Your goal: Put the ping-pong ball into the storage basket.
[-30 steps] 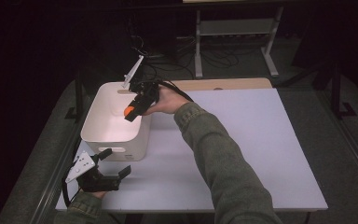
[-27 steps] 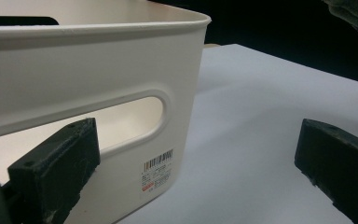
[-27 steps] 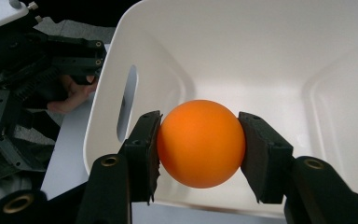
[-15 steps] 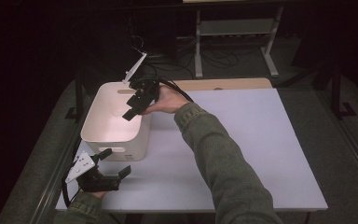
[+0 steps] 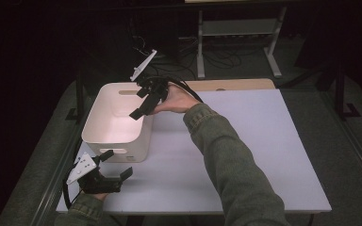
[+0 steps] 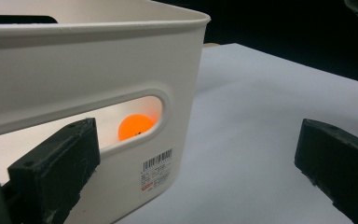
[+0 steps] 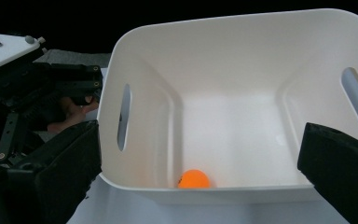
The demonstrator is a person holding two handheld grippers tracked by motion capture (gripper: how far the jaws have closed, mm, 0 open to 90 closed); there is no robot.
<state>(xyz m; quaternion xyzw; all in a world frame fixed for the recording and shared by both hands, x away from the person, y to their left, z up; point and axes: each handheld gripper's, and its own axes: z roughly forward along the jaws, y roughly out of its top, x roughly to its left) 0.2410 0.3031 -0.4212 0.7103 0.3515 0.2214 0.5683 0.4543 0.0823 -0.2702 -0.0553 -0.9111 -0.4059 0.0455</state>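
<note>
A white plastic bin (image 5: 104, 104) stands at the table's left. An orange ball (image 7: 193, 179) lies on its floor by the near wall; in the left gripper view the ball (image 6: 136, 127) glows through the bin's (image 6: 93, 60) handle slot. My right gripper (image 5: 140, 103) hangs over the bin's right rim. Its jaws have just been opening and now stand wide with nothing between them (image 7: 200, 149). My left gripper (image 5: 117, 164) rests near the table's front left, just in front of the bin, open (image 6: 196, 158) and holding nothing.
The white tabletop (image 5: 245, 141) stretches right of the bin. A wooden board (image 5: 235, 84) lies along the far edge. A metal stand (image 5: 238, 33) and cables sit on the dark floor beyond. In the right gripper view the left gripper (image 7: 51, 88) shows beside the bin (image 7: 242, 56).
The right gripper held the orange ball above the bin a second ago; its jaws have since spread and the ball is gone from them. The left gripper has stayed put.
</note>
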